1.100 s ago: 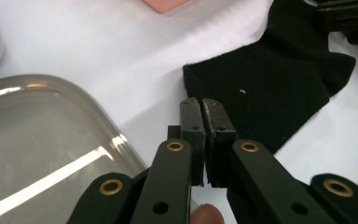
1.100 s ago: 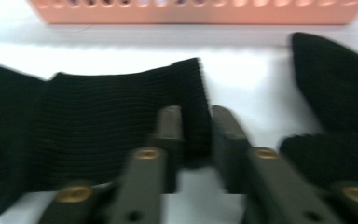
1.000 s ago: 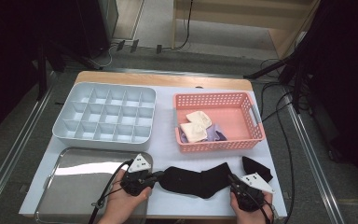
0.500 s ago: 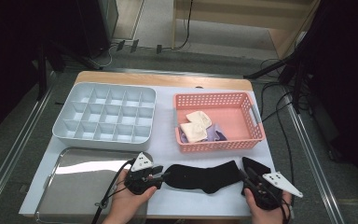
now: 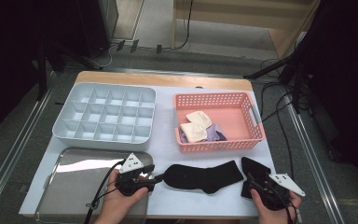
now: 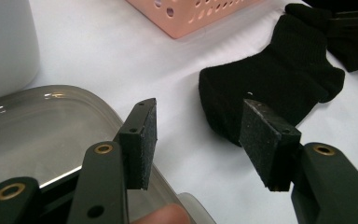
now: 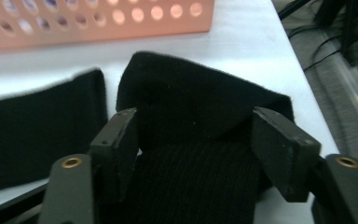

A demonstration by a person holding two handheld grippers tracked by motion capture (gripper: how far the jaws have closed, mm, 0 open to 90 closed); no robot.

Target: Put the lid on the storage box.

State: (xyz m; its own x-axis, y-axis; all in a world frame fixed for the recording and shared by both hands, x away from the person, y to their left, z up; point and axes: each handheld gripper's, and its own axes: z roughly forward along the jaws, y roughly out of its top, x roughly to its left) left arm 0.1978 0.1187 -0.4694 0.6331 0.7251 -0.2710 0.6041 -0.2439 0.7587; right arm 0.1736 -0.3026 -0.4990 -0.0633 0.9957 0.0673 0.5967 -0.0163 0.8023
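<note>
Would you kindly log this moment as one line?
left gripper: just opened, off flat black sock | right gripper: opening astride second sock

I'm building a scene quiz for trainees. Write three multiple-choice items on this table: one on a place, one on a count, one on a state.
1. Where is the pink basket?
A. right of the white divided tray
B. on the steel tray
C. on the floor

2. How many black socks lie on the table?
A. one
B. two
C. four

3. How do the left tongs stand?
A. clamped on a sock
B. open, nothing between the pads
C. holding the basket

Key: 1 A, the high view shows them side by side. 2 B, the long black sock and the folded sock by the right tongs. 3 B, the left gripper view shows a clear gap.
</note>
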